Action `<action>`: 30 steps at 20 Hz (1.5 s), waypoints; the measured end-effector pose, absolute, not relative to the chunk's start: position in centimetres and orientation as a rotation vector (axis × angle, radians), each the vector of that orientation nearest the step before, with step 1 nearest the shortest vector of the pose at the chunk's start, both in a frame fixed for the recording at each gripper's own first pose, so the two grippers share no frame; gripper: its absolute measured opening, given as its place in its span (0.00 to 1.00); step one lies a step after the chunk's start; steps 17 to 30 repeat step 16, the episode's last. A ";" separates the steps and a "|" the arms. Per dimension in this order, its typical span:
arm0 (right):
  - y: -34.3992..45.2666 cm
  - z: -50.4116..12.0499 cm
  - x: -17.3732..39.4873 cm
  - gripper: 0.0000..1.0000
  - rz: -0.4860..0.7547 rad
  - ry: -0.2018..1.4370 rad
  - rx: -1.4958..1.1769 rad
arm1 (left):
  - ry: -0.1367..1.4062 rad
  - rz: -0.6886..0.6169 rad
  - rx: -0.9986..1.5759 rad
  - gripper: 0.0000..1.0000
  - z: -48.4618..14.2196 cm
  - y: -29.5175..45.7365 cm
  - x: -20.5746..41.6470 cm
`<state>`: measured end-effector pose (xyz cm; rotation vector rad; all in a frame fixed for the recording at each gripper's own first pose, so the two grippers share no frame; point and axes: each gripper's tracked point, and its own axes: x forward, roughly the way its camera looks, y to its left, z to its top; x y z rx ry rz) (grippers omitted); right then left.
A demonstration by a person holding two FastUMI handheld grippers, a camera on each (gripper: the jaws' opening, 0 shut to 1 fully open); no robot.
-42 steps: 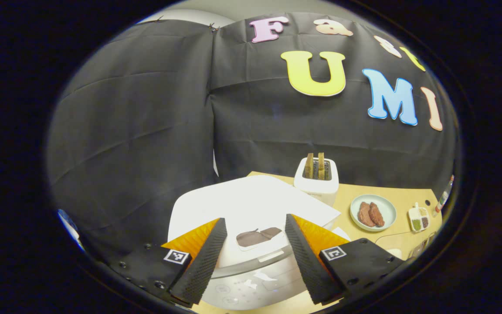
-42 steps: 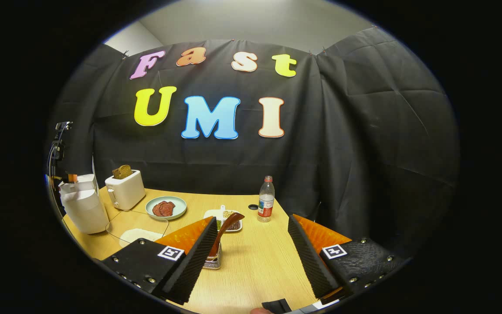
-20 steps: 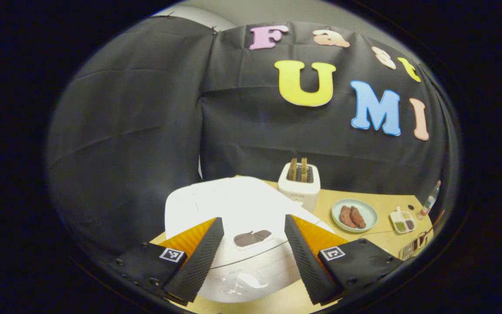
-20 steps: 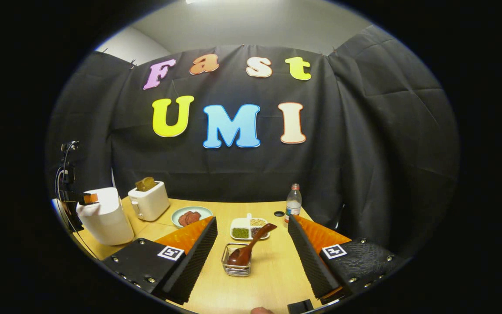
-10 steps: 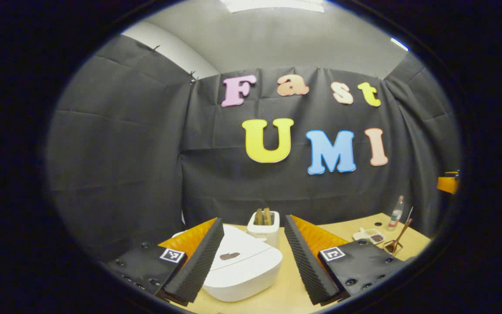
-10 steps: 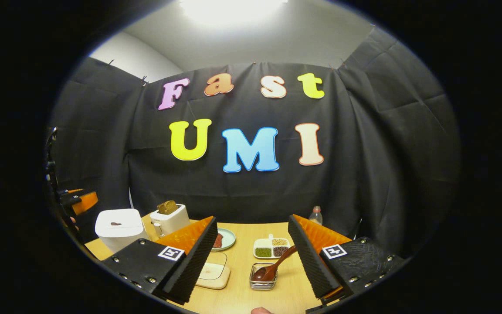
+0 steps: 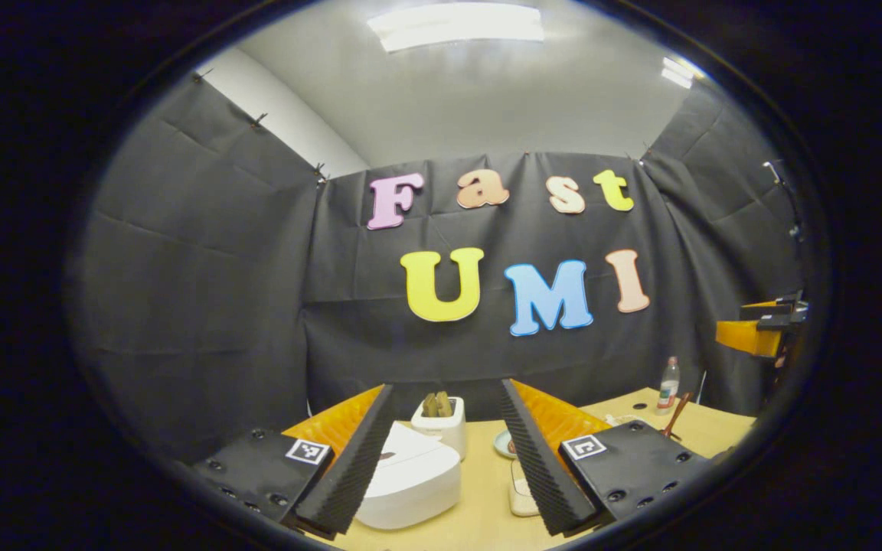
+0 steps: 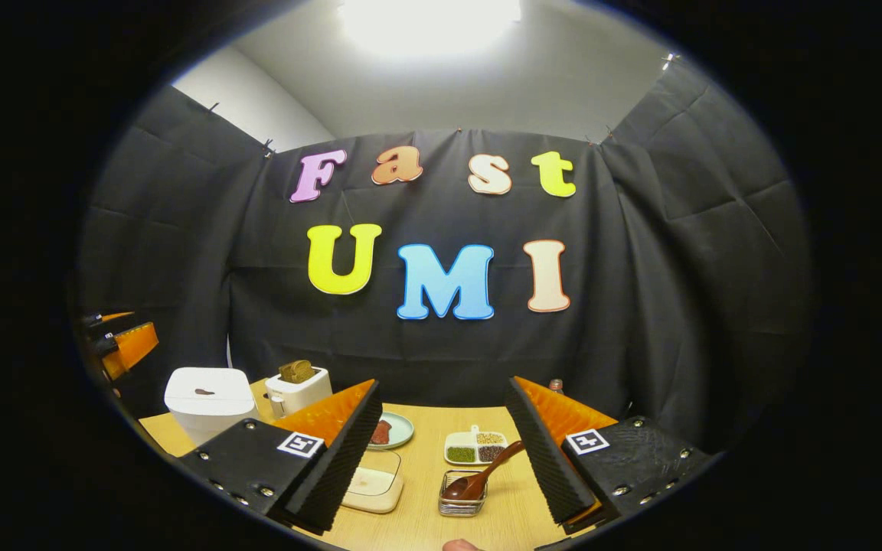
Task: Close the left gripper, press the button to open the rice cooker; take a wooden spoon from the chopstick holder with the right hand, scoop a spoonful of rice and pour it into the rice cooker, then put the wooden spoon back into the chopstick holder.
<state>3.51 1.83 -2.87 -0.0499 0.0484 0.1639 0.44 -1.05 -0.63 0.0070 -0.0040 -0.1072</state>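
I am holding my left tool [image 7: 441,451] and right tool [image 8: 445,451] wide apart above the table [image 8: 426,528], so I should close the left squarely before pressing the shut rice cooker [image 7: 414,482] sitting ahead.

In the right gripper view, the wooden spoon [image 8: 479,480] leans in the chopstick holder [image 8: 462,501], rice cooker [image 8: 200,402] far left.

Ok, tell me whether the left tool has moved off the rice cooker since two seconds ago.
Yes. The left tool has pulled back and up; the rice cooker, once large beneath it, now sits small ahead.
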 end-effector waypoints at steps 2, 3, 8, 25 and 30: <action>2.3 -2.4 3.0 0.99 0.174 0.029 -0.059 | 0.007 -0.080 -0.003 0.95 -1.0 -0.2 0.1; 2.4 -2.2 2.8 0.99 0.177 0.020 -0.067 | 0.008 -0.068 -0.003 0.95 -1.0 0.1 -0.1; 3.5 -2.4 1.9 0.99 0.199 0.022 -0.075 | -0.025 -0.021 0.020 0.99 0.2 1.8 -0.6; 2.6 -2.4 1.0 0.99 0.167 0.032 -0.036 | -0.048 -0.006 0.018 0.90 0.8 2.4 -1.8; 2.6 -2.4 1.0 0.99 0.167 0.032 -0.036 | -0.048 -0.006 0.018 0.90 0.8 2.4 -1.8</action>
